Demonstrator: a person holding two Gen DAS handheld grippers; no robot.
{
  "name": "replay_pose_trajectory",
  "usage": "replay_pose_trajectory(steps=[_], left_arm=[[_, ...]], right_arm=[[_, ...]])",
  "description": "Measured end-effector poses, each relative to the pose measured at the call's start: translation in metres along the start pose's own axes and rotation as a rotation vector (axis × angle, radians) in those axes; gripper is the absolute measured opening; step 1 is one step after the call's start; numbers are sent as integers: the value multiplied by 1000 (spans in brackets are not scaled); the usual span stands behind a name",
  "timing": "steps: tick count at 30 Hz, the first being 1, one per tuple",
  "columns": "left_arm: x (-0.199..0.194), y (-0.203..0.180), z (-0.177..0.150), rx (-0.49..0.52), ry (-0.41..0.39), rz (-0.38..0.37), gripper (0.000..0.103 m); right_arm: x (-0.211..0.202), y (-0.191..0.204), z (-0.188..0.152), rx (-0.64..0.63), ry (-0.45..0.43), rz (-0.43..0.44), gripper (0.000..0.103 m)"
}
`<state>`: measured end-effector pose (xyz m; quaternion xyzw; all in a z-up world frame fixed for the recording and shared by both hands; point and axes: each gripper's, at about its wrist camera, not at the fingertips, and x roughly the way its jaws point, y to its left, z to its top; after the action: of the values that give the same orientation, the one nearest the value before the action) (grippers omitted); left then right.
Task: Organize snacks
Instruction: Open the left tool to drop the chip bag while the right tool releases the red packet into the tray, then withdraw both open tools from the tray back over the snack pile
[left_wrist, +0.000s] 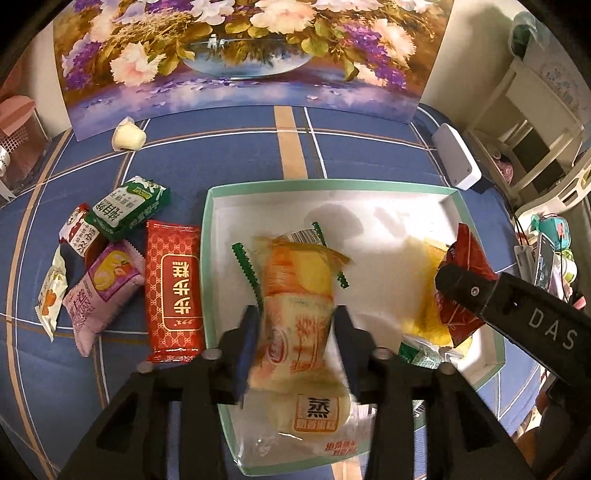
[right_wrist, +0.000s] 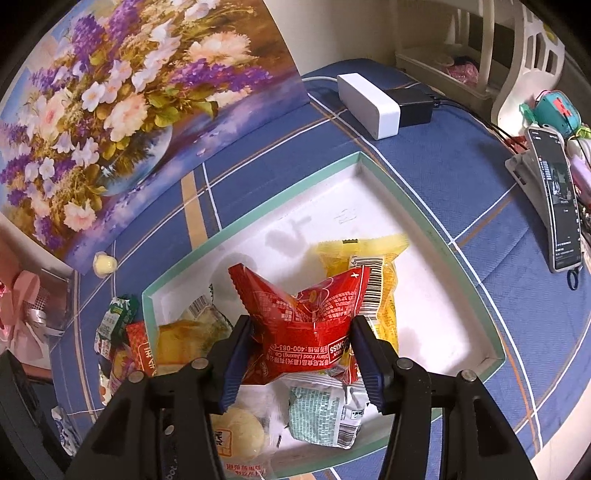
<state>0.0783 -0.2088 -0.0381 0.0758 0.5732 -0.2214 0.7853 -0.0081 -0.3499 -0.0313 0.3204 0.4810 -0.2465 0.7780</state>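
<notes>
Over the tray (left_wrist: 476, 363), an orange packet (left_wrist: 295, 314) is flanked lengthwise by the left gripper (left_wrist: 295, 332), while a red packet (right_wrist: 306, 321) is pinched by the right gripper (right_wrist: 301, 345).

Black plastic claw (left_wrist: 295, 343), dark blue ribbed pads, round silver pivot screws, white "DAS" lettering

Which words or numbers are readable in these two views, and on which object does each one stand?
"步步糕": long red packet on the cloth.
"蒸": clear bun packet.
"DAS": right gripper, on its black body.
"400-083-" and "(Jiaxing) Co": crumpled red packet between its jaws.
Green packet, purple packet, phone screen: print too small to read.
</notes>
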Motion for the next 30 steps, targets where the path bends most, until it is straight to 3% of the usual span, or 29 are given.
replay_pose_trajectory(steps=[7,10,18,22,30], left_arm=[[-9,5,1,-4,-14,21,61],[-12,14,3,-26,-14,58,70],[-19,47,9,-132,-18,98,72],[-26,65,10,-190,-36,109,83],[-34,102,13,-272,-75,171,92]], right_arm=[[0,1,0,0,2,2,61],[1,0,0,8,2,3,63],[0,5,0,-8,7,-10,68],[-3,8,0,-16,-2,-18,83],[-4,18,0,-60,-16,-44,94]])
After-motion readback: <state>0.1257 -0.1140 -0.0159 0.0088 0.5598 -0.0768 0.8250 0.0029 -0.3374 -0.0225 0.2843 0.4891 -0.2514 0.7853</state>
